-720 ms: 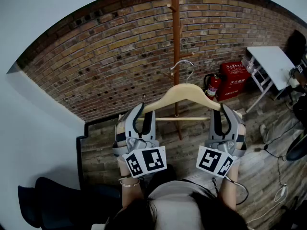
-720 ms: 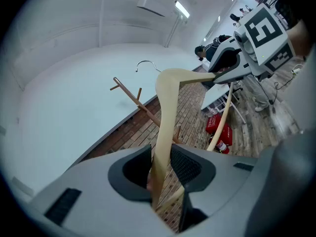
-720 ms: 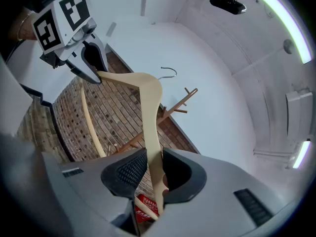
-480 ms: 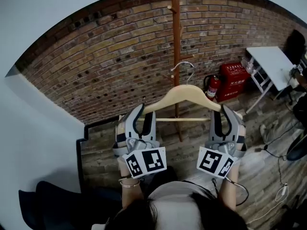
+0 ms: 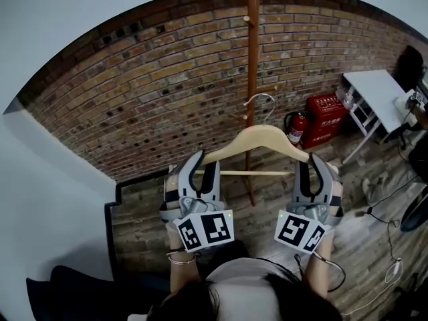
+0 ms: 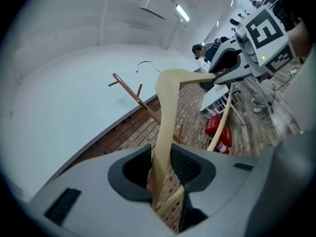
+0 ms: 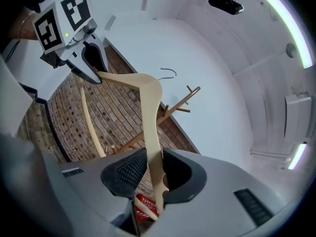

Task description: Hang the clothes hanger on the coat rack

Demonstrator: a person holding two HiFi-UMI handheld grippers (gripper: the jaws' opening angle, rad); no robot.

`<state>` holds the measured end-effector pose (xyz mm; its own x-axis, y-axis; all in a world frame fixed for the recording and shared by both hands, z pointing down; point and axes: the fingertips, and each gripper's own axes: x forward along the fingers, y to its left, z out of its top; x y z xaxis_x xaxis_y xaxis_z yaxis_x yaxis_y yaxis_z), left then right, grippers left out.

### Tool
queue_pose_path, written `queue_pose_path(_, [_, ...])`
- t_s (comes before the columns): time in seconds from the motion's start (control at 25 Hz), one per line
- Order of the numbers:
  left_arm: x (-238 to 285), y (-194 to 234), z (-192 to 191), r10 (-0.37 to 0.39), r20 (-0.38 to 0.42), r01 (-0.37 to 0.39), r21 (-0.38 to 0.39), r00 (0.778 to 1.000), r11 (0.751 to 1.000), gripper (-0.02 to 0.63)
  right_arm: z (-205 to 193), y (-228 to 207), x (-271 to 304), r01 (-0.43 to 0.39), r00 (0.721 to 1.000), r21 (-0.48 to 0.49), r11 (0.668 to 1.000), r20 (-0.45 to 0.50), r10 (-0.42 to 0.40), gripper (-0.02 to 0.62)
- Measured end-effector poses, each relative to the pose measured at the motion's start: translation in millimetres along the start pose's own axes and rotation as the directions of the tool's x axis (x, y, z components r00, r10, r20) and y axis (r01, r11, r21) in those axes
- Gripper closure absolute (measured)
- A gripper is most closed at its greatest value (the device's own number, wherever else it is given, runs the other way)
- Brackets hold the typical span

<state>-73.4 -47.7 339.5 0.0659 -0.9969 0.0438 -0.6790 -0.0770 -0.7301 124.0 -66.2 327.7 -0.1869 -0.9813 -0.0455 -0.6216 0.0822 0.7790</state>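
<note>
Wood is what we have between both sets of jaws: the hanger (image 5: 257, 139) is held level on our side of the rack (image 5: 252, 59), just in front of its pole. Its hook (image 5: 261, 99) points up near the short pegs midway up that pole. In the gripper views the hook stands clear of the pegs, so we judge it is not yet hung.

Our left gripper (image 5: 198, 164) pinches the hanger's left shoulder end, the pads pressed on its flat faces, and the crossbar runs just below. Our right gripper (image 5: 314, 167) pinches the right shoulder end the same way.

We judge the hanger to be light and stiff, so it should not sag or flex between the two holds. Its smooth finish could let it slide or pivot in the pads if we tilt it. The thin metal hook may swivel in its socket, so we would not rely on it staying square to the rack. Holding the two shoulder ends looks right to us, since it leaves the hook free to drop over a peg.
</note>
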Motion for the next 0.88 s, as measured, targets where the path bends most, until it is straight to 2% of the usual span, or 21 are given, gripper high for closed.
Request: queue_pose_path(0.88, [16.1, 28.9, -33.4, -0.03, 0.052, 0.03, 0.003, 0.998, 1.0, 0.483, 30.6, 25.9, 17.1, 0.043, 0.998, -0.009, 0.999, -0.036, -0.043, 0.48])
